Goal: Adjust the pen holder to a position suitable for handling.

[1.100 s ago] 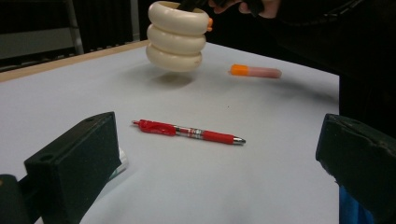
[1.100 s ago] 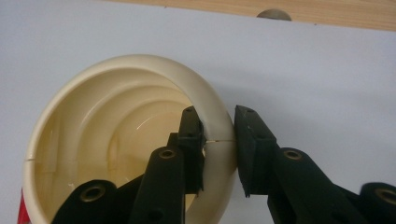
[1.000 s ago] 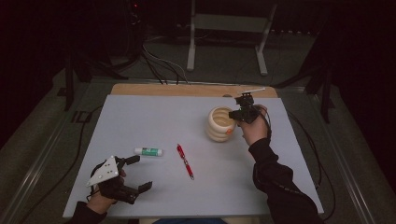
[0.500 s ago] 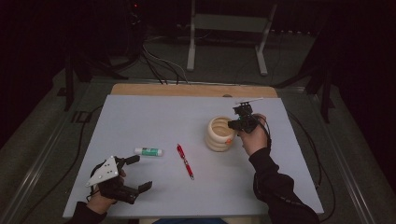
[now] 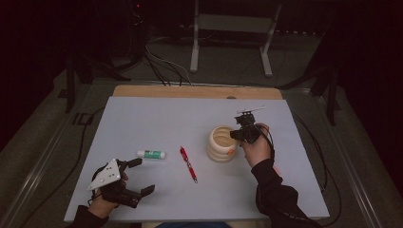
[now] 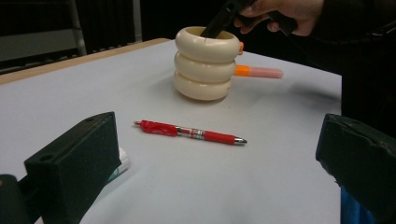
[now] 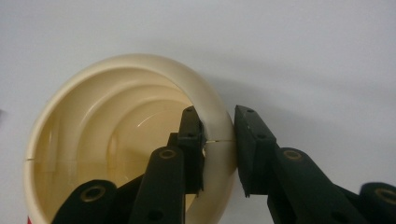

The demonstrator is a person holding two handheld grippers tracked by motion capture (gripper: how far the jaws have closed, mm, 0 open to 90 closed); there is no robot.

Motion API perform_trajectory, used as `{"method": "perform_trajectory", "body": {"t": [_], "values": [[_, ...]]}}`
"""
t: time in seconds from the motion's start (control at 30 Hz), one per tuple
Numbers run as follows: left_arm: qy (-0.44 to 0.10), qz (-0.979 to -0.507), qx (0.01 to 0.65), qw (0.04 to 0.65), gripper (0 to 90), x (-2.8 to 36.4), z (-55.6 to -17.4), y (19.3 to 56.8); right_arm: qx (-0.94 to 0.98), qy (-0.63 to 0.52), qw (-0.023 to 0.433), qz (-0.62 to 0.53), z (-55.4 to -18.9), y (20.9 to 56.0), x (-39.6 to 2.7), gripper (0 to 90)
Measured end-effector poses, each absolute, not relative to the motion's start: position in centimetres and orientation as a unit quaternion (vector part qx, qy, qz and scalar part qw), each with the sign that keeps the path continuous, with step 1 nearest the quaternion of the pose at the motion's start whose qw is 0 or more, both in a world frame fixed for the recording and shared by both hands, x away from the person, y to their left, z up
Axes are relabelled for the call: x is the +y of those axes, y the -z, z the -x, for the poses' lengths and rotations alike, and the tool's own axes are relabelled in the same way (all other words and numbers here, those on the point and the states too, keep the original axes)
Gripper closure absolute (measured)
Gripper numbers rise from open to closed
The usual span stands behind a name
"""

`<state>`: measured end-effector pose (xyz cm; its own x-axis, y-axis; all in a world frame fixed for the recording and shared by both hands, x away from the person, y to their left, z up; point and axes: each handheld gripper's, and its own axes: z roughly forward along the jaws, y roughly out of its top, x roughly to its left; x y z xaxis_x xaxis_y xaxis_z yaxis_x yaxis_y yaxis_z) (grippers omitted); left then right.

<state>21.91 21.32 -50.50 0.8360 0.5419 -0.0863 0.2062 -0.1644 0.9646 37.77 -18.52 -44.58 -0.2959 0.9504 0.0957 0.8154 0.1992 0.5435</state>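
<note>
A pale grey bench (image 5: 142,118) carries everything here. The largest thing on it is a cream ribbed cup (image 5: 219,144), shaped like three stacked rings and standing upright. The right claw (image 7: 219,147) is clamped on the cup's rim: one jaw sits inside the cup, the other outside, with the wall pinched between them. In the high view the person's right hand (image 5: 256,147) holds that claw just to the right of the cup.

The left claw (image 5: 140,176) rests low near the front left corner of the bench, well apart from the cup. Its jaws stand wide apart with nothing between them. The left hand (image 5: 102,202) grips it from the bench edge.

A red pen (image 5: 188,164) lies flat between the two claws, ahead of the left claw's spread jaws. A white glue stick with a green label (image 5: 151,154) lies just beside the left claw's upper jaw. In the left claw's view an orange and pink marker (image 6: 258,71) lies behind the cup, touching or nearly touching its base.
</note>
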Motion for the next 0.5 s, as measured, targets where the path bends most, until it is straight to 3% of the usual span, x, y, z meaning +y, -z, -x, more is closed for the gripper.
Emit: {"method": "perform_trajectory", "body": {"t": [0.5], "values": [[-0.140,-0.751,0.250,0.596,0.2,21.31,-21.94,50.53,0.771,-0.240,0.131,-0.574,-37.44,44.94,-17.89,73.0]]}}
